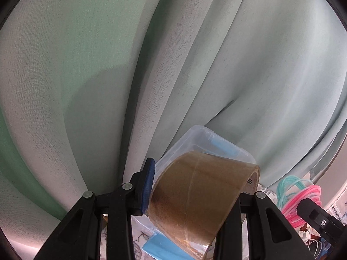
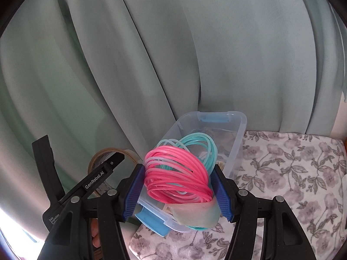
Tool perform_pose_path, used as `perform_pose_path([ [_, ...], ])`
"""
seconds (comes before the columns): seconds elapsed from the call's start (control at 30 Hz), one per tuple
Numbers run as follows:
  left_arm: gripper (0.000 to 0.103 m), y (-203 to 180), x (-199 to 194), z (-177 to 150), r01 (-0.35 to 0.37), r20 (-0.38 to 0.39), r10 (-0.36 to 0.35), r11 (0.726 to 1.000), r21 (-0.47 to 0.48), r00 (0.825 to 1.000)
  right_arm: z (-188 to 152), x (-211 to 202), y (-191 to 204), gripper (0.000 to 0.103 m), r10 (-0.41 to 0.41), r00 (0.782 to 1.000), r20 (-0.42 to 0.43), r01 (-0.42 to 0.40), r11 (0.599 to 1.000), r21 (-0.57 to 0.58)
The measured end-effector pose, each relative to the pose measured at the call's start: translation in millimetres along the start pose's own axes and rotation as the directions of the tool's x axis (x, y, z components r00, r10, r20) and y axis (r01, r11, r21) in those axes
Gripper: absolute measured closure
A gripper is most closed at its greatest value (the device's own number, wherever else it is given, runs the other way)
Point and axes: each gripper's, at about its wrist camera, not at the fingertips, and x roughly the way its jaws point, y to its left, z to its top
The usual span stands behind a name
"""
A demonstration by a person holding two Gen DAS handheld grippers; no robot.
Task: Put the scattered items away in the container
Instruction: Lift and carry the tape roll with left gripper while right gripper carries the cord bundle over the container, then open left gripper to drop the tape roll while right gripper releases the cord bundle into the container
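Note:
My left gripper is shut on a roll of brown packing tape, held across its width just above the near end of the clear plastic container with blue latches. My right gripper is shut on a coil of pink and teal plastic cord, which hangs over the near part of the same container. The right wrist view shows the tape roll and the left gripper to the left. In the left wrist view the cord coil and the right gripper appear at lower right.
The container stands on a grey floral cloth that spreads to the right. A pale green curtain hangs close behind it. Some pale items lie inside the container. Part of a person's hand shows at lower left.

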Motion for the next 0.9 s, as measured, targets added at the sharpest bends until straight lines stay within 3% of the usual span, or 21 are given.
perform_pose_path([
  [0.3, 0.065, 8, 29, 10, -0.031, -0.024, 0.031, 0.999, -0.019, 0.999, 7, 23, -3, 0.039, 0.014, 0.999, -0.045, -0.014, 1.0, -0.002],
  [0.53, 0.065, -2, 42, 7, -0.016, -0.05, 0.017, 1.0, 0.006, 0.999, 16, 46, 0, 0.037, 0.018, 0.997, -0.072, -0.02, 0.999, -0.028],
  [0.6, 0.061, -3, 49, 5, -0.01, -0.075, 0.01, 1.0, 0.01, 0.997, 16, 53, -1, 0.037, 0.015, 0.995, -0.096, -0.019, 0.999, -0.036],
  [0.67, 0.047, -3, 56, 4, -0.002, -0.1, 0.002, 1.0, 0.005, 0.995, 14, 57, 0, 0.036, 0.013, 0.994, -0.109, -0.018, 0.999, -0.05],
  [0.73, 0.046, -4, 63, 2, -0.008, -0.12, 0.009, 1.0, 0.007, 0.993, 13, 59, -2, 0.027, 0.013, 0.994, -0.105, -0.018, 0.999, -0.051],
  [0.9, 0.036, -6, 64, 2, 0.021, -0.112, -0.02, 1.0, 0.006, 0.993, 13, 62, -10, 0.026, -0.009, 0.994, -0.113, 0.005, 0.999, -0.033],
])
